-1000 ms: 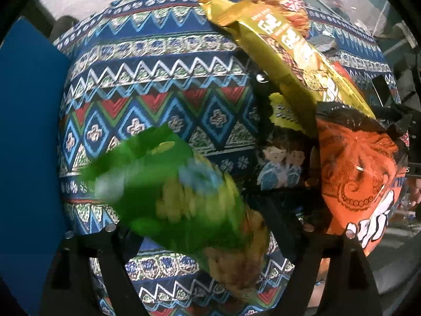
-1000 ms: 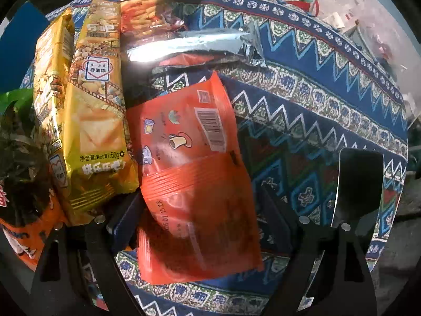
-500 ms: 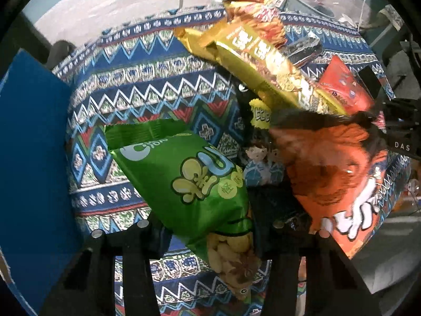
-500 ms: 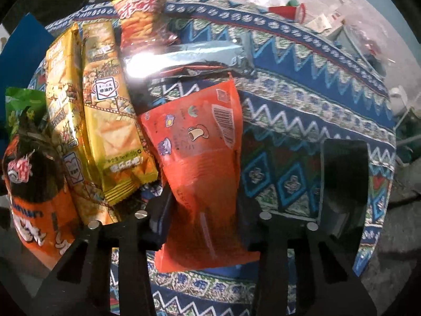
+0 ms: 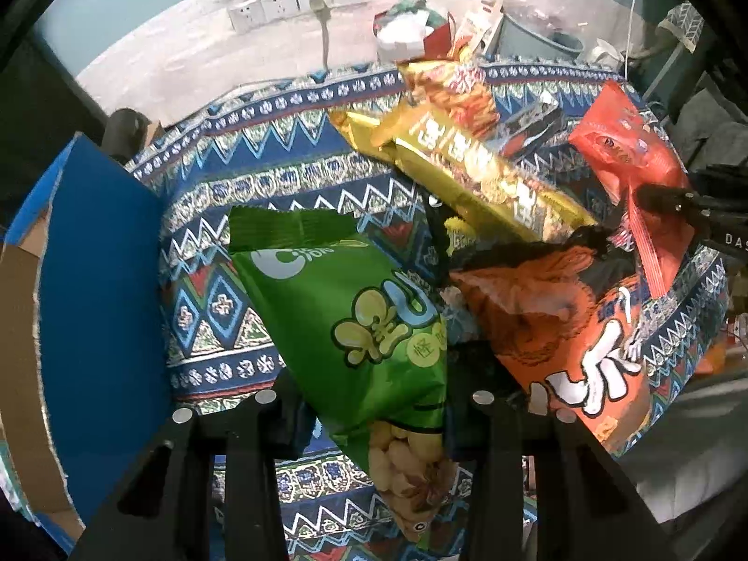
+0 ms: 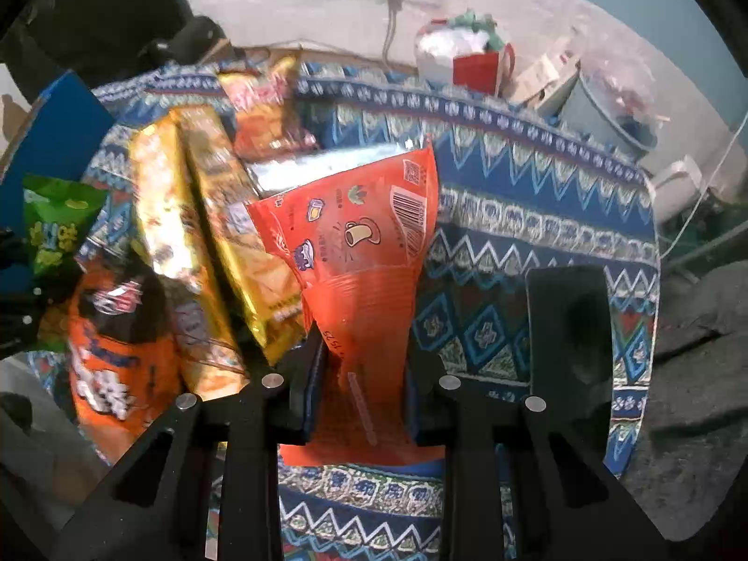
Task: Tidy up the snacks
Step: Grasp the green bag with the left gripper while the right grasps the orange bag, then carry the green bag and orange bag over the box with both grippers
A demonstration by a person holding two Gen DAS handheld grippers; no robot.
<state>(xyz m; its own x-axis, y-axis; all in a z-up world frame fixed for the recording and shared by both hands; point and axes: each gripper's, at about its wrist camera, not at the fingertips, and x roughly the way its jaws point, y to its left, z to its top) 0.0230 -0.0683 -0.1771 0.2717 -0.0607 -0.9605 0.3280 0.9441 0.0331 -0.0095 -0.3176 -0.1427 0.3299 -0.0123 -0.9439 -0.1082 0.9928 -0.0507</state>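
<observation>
Green snack bag [image 5: 355, 327]: pinched at its lower end between the left tongs [image 5: 369, 416] and raised off the patterned surface [image 5: 290, 187], apparently so it can go to the blue box [image 5: 103, 280] beside it. Red packet [image 6: 369, 276]: clamped by its bottom seal in the right tongs [image 6: 364, 388], tilted upright. Remaining gold packs [image 5: 467, 173] and orange bag [image 5: 561, 341] lie piled together between the two grippers, unsorted.

Dim even light; fisheye-bent edges; motion blur right view.
</observation>
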